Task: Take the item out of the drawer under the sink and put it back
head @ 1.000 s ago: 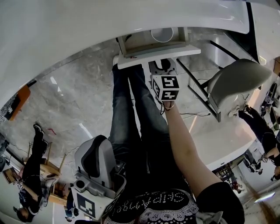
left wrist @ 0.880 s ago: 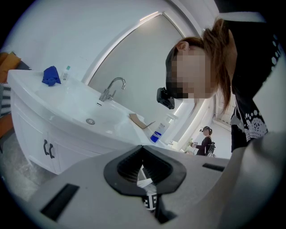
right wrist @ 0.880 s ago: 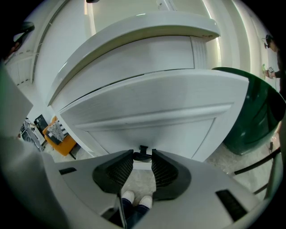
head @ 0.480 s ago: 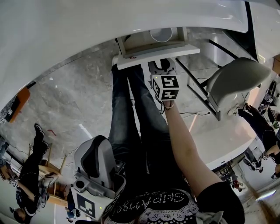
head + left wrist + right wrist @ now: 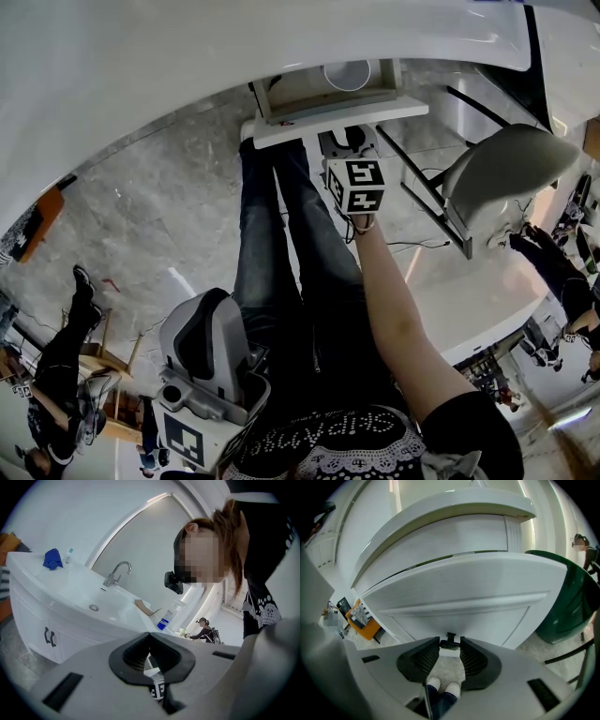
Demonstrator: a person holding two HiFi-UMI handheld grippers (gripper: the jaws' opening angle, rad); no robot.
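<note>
the right gripper [image 5: 450,645] is clamped on the small black handle [image 5: 450,636] of the white panelled drawer [image 5: 328,116], which stands open. the item [image 5: 347,73], round, white and smooth, lies inside the drawer just beyond the jaws. the left gripper [image 5: 150,638] hangs low at the person's side, its ribbed black pads pressed together on nothing; the pale print on the black shirt [image 5: 347,431] is too warped to read.

The right arm [image 5: 394,319] reaches forward, and the right gripper [image 5: 449,639] pinches the drawer handle [image 5: 450,645] between its tips. The left gripper [image 5: 150,637] hangs low with its jaws closed on nothing.
</note>
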